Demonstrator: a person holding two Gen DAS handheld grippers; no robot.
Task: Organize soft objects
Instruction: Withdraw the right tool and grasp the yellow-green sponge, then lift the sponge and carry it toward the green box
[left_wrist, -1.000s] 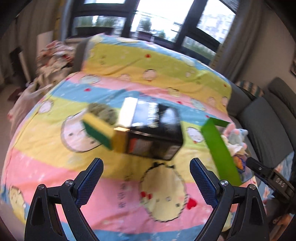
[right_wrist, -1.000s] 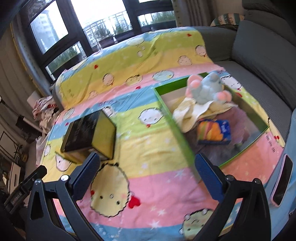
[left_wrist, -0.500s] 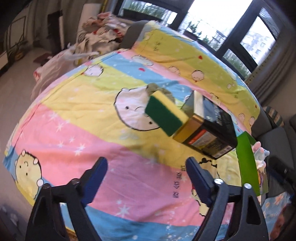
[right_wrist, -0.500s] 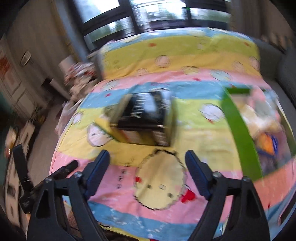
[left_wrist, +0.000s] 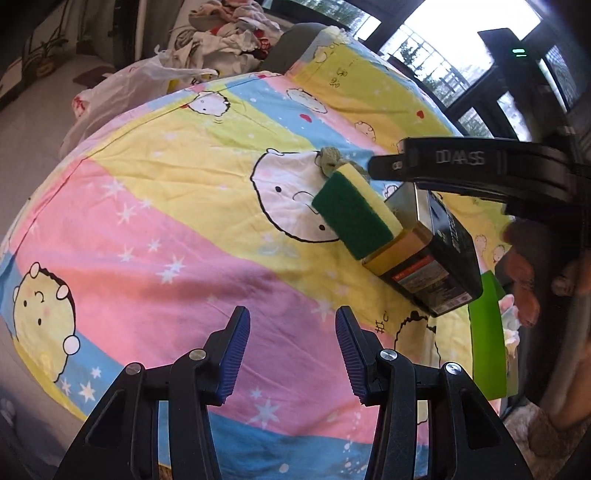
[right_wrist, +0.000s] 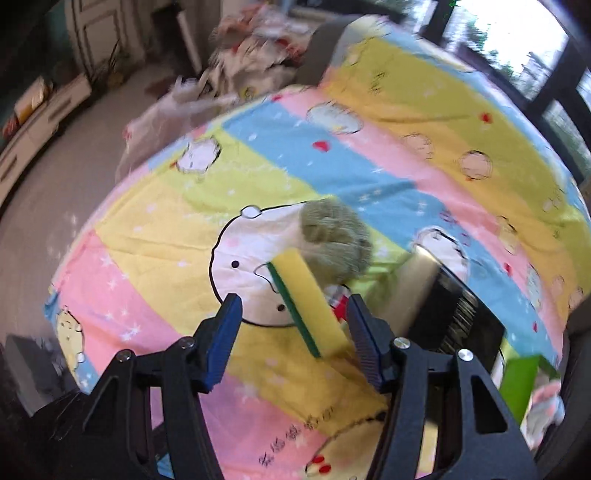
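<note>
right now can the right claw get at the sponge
Probably yes. The right claw is open with the sponge between its fingers and nothing in front; the black box only leans on the sponge's far side.

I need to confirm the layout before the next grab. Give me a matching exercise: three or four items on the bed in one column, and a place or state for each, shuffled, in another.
Items:
1. sponge
2. dark box
3. grey-green plush
4. green bin

Descriptions:
A. lies just behind the sponge, on the white cartoon face
B. at the bed's right edge, holding toys
C. propped tilted against the box, green scrub side toward the left camera
D. sits between sponge and bin

Pairs: 1-C, 2-D, 3-A, 4-B
</note>
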